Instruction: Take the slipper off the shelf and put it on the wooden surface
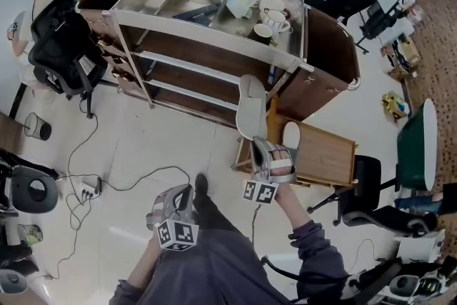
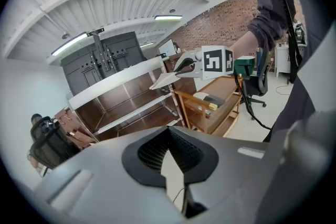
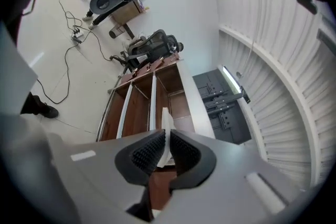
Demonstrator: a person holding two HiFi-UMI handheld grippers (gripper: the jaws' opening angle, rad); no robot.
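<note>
A white slipper [image 1: 251,107] hangs sole-out in front of the metal-and-wood shelf [image 1: 214,39], just left of the low wooden stand [image 1: 330,153]. My right gripper [image 1: 258,145] is shut on the slipper's near end. In the right gripper view the slipper's white edge [image 3: 166,126] is pinched between the ribbed pads. A second pale slipper [image 1: 291,133] lies on the wooden stand. My left gripper [image 1: 184,195] is held low near the person's body, shut, with nothing in it. The left gripper view shows the held slipper [image 2: 167,79] in front of the shelf [image 2: 121,97].
Cups and a jug [image 1: 265,11] stand on the shelf's top tray. A black office chair [image 1: 57,43] and a person [image 1: 25,11] are at the far left. Cables [image 1: 86,186] trail over the white floor. Another black chair [image 1: 368,189] and a green table [image 1: 415,146] stand at the right.
</note>
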